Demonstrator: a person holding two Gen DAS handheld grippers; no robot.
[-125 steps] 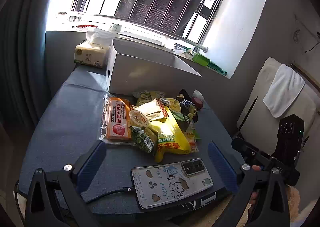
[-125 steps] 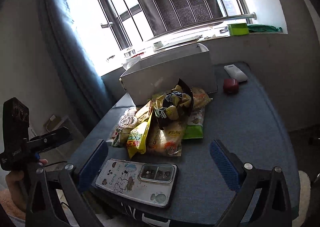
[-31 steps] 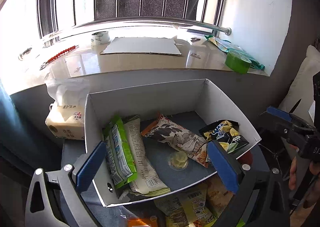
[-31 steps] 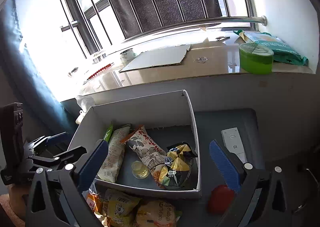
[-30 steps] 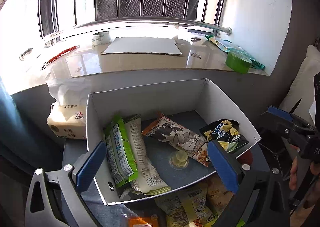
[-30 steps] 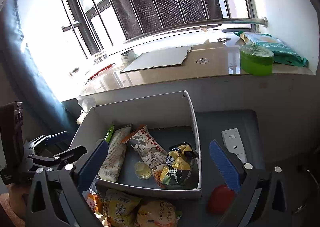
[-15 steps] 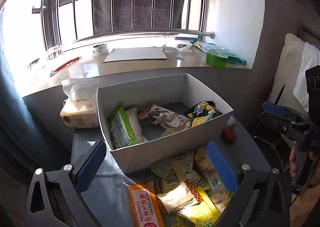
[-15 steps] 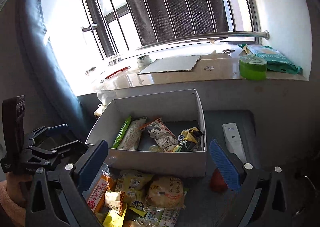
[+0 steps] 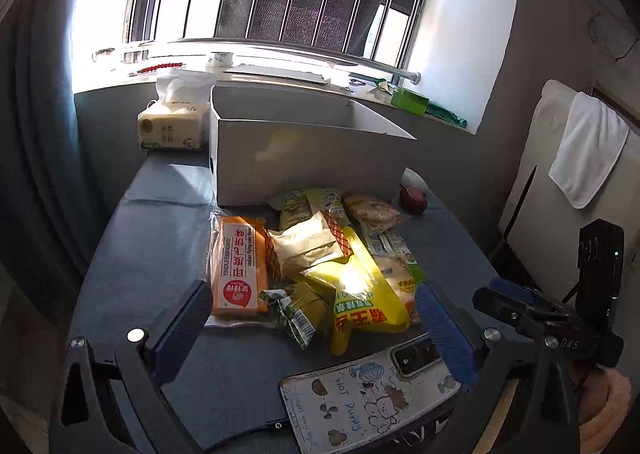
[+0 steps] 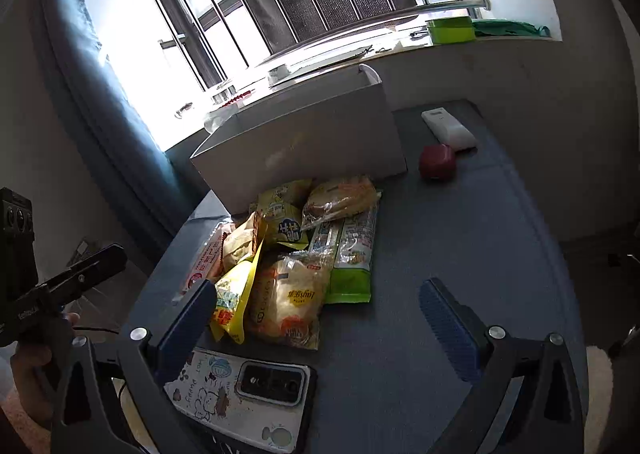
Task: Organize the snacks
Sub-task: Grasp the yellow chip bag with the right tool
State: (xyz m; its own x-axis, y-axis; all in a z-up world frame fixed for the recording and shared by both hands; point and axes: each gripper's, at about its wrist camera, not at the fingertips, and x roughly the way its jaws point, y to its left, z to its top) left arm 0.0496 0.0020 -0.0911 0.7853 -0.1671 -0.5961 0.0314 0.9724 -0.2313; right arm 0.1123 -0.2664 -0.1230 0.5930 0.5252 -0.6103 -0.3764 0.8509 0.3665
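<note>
Snacks: heaped before white box
Left gripper: spread wide, empty
Right gripper: spread wide, empty

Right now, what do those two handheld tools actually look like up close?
Each is a black frame ending in two flat fingers padded with ribbed blue rubber, with silver screws at the joints. Seen from the left tool, the right tool shows a black camera block with a small green light, white lettering on its body, and a fluffy cream sleeve cuff at the hand holding it.

phone near edge | tissue pack beside window | remote
</note>
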